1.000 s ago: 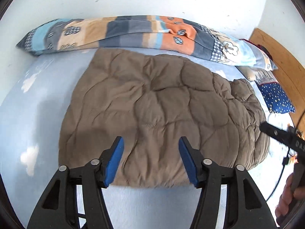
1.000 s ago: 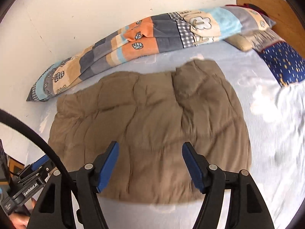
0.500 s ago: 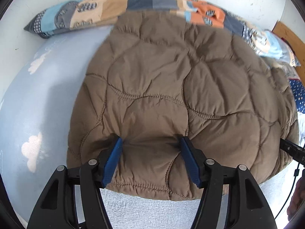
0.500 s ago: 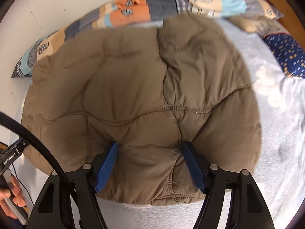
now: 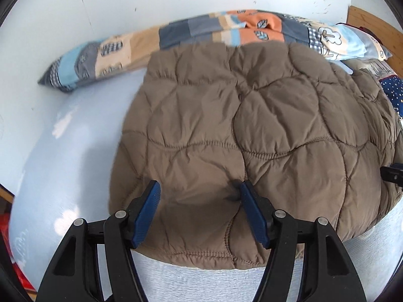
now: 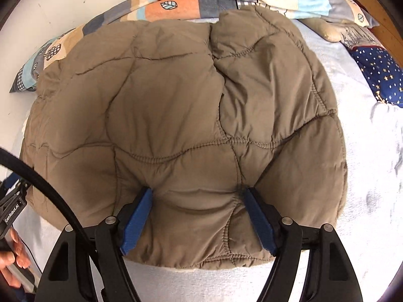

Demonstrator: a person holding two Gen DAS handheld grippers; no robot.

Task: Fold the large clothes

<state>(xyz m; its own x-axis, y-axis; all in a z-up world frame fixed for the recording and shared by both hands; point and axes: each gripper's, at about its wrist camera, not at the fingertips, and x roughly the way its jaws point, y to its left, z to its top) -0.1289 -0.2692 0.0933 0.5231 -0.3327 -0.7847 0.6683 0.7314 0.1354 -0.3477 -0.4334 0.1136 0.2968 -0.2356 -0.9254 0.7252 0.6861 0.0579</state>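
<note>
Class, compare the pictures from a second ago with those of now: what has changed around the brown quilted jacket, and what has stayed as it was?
Both grippers have come down onto the near edge of the brown quilted jacket. The left gripper and right gripper have just been opening their jaws, and puffy fabric now bulges between the blue pads of each. The jacket still lies folded on the bed sheet, with the patchwork pillow behind it.

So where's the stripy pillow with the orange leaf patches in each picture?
Left wrist view: the patchwork pillow runs along the top, against the wall, behind the brown quilted jacket.
Right wrist view: the pillow runs across the top edge, slanting down to the left, again behind the jacket.
Shared landmark: the navy starry cushion at the right.
</note>
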